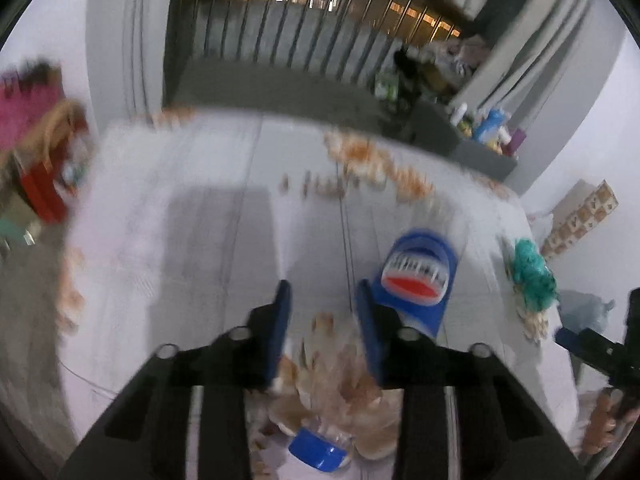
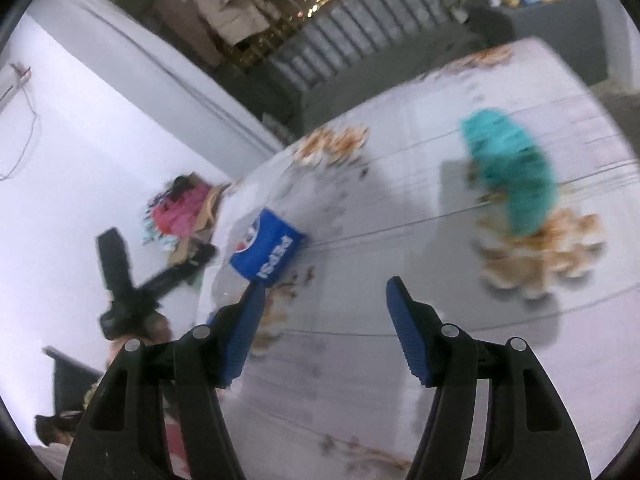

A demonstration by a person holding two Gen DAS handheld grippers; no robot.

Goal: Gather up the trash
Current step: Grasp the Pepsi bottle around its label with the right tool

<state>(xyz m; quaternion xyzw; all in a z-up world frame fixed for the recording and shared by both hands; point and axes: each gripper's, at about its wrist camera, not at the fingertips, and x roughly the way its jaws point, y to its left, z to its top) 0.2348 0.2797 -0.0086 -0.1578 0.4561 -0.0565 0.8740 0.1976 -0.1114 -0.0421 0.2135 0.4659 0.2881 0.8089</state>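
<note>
A clear plastic Pepsi bottle (image 1: 416,276) with a blue label and blue cap (image 1: 318,454) lies on the white table (image 1: 180,220). My left gripper (image 1: 322,292) is open above it, with the bottle running under its right finger. In the right wrist view the bottle's label (image 2: 268,250) lies just beyond my left fingertip. My right gripper (image 2: 324,286) is open and empty over the table. A crumpled teal wrapper (image 2: 512,176) lies ahead to its right, on a pile of orange-brown peels (image 2: 540,252); it also shows in the left wrist view (image 1: 532,276).
More peel scraps (image 1: 372,164) are scattered along the table's far side. A dark radiator and railing (image 1: 280,32) stand behind it. A grey shelf with bottles (image 1: 488,132) is at the back right. Coloured clutter (image 1: 36,160) lies on the left.
</note>
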